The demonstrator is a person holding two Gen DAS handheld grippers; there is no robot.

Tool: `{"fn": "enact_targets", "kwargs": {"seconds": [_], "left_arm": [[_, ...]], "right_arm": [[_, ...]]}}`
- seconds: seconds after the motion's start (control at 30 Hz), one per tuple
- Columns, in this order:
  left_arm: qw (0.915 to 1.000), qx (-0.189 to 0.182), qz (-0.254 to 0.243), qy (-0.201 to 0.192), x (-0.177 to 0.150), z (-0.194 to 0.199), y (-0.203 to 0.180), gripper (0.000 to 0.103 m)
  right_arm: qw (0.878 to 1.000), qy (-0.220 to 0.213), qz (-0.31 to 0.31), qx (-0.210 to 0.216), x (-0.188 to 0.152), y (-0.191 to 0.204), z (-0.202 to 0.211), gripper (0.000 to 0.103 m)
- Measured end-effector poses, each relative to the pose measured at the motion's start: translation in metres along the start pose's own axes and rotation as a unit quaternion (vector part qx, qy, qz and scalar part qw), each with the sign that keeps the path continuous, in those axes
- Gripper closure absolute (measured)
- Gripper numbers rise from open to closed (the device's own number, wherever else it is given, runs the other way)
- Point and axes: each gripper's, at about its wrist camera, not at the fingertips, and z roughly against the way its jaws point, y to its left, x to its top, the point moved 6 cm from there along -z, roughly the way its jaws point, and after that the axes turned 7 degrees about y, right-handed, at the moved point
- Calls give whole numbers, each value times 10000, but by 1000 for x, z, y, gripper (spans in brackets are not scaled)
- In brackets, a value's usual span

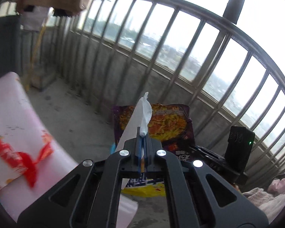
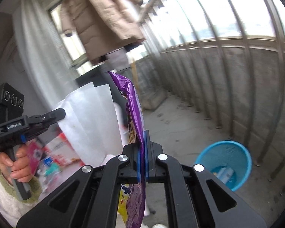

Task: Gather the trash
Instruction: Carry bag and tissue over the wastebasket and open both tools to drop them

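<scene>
Trash in both grippers — the left gripper (image 1: 142,133) is clamped on a white tissue (image 1: 145,112), the right gripper (image 2: 142,142) pinches a purple snack wrapper (image 2: 132,102), both held in the air above the balcony floor. Neither is binned yet: the blue basket (image 2: 237,152) sits near the railing wall with some scraps already inside. Wrapper print is too blurred to read.

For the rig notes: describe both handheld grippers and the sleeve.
Each gripper, left gripper and right gripper, is matte black plastic with silver pivot bolts, triangular cutouts and blue pads. The left carries a black three-lens camera block on a grey handle. The fluffy white sleeve has green trim.
</scene>
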Motion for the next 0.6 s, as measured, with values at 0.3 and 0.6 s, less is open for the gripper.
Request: {"fn": "enact_targets", "kwargs": {"seconds": [0.3, 0.6], "left_arm": [[9919, -507, -84, 1158, 28, -146, -26, 103], [9749, -477, 116, 2170, 17, -278, -24, 103]], "right_arm": [[9847, -135, -898, -1486, 0, -98, 5, 99], [9611, 272, -1711, -2152, -19, -173, -44, 99]]}}
